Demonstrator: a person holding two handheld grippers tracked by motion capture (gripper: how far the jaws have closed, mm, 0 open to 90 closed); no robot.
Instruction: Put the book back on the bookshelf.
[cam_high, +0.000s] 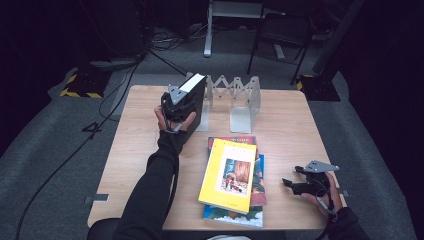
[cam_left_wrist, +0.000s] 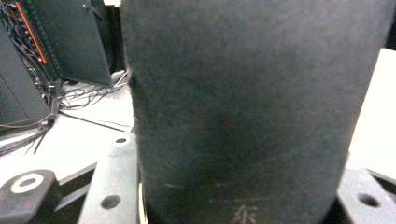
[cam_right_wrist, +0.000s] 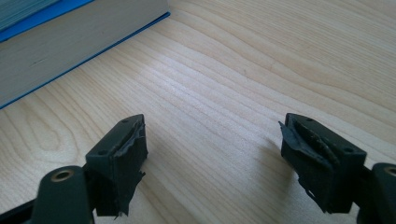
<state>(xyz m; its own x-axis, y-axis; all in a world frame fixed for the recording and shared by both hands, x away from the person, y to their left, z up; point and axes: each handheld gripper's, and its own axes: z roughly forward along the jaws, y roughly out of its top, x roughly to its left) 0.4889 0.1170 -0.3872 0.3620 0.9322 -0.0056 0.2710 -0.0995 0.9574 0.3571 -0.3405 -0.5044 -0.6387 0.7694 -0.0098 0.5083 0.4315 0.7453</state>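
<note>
High view has my left fingers (cam_high: 184, 102) clamped on a thick black hardcover book (cam_high: 196, 100), upright beside the silver accordion bookend rack (cam_high: 235, 97); my right fingers (cam_high: 295, 179) rest wide open, empty, on the wooden surface (cam_high: 285, 125)

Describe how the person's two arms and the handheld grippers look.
Both arms wear black sleeves. The left gripper and the right gripper are black, and each carries a grey three-cornered plate on top. The right gripper's jaws have worn, ragged black pads. A thin cable trails over the right hand.
</note>
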